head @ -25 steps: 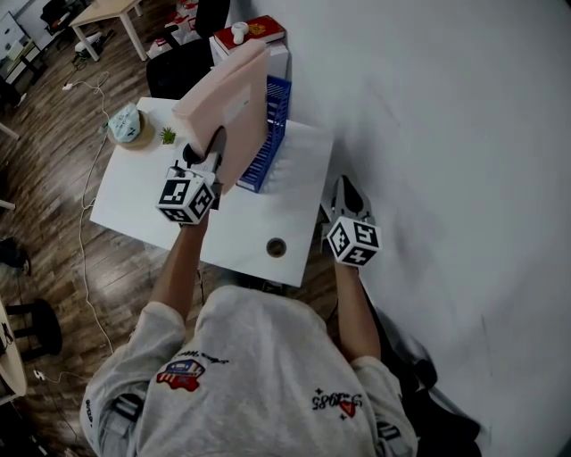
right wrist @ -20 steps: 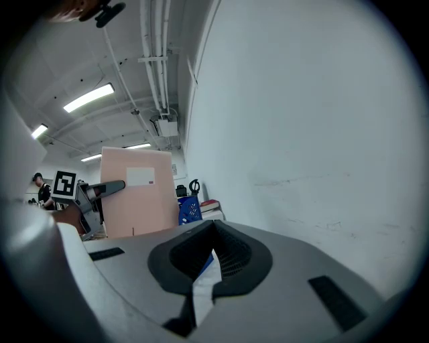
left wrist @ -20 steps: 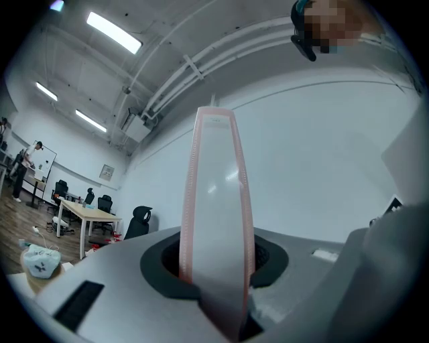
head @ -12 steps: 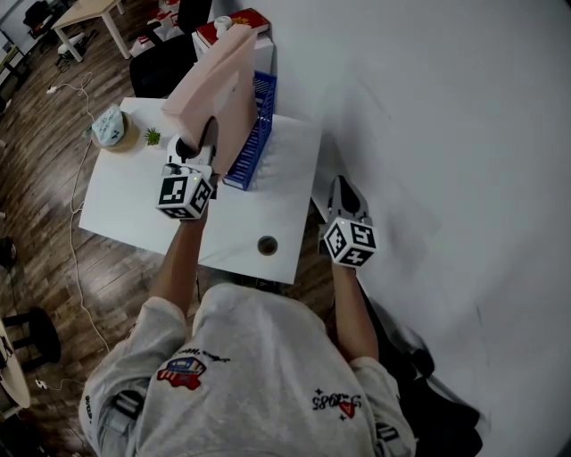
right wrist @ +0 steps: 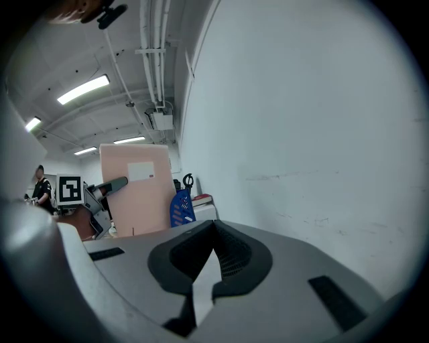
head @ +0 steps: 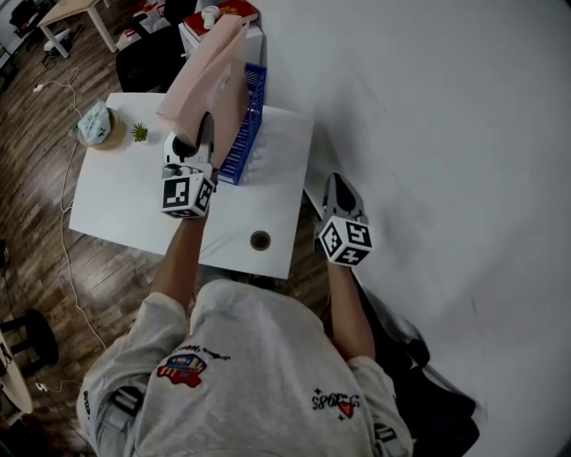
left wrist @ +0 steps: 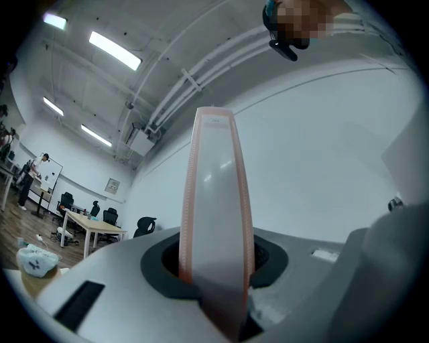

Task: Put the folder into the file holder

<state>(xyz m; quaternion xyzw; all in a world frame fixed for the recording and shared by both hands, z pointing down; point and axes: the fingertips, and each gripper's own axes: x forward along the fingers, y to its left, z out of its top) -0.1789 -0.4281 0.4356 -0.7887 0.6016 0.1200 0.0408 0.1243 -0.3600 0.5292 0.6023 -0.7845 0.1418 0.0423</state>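
A tall pink folder [head: 212, 82] stands upright, its lower edge held by my left gripper [head: 198, 145], which is shut on it. In the left gripper view the folder [left wrist: 214, 187] rises edge-on from between the jaws of the left gripper [left wrist: 216, 262]. The blue mesh file holder [head: 244, 134] stands on the white table [head: 134, 201] right behind the folder, partly hidden by it. My right gripper [head: 342, 190] hangs off the table's right side near the wall, shut and empty. The right gripper [right wrist: 213, 249] looks toward the folder [right wrist: 137, 194] and the file holder [right wrist: 181, 206].
A small green plant [head: 140, 132] and a teal object on a round wooden base [head: 94, 125] sit at the table's far left. A cable hole [head: 260, 239] is near the front edge. A white cabinet [head: 257, 43] carrying a red book [head: 234, 11] stands behind the table. A white wall [head: 428, 134] is at the right.
The left gripper has carried the folder a little lower and further along beside the file holder. The right gripper has stayed put.
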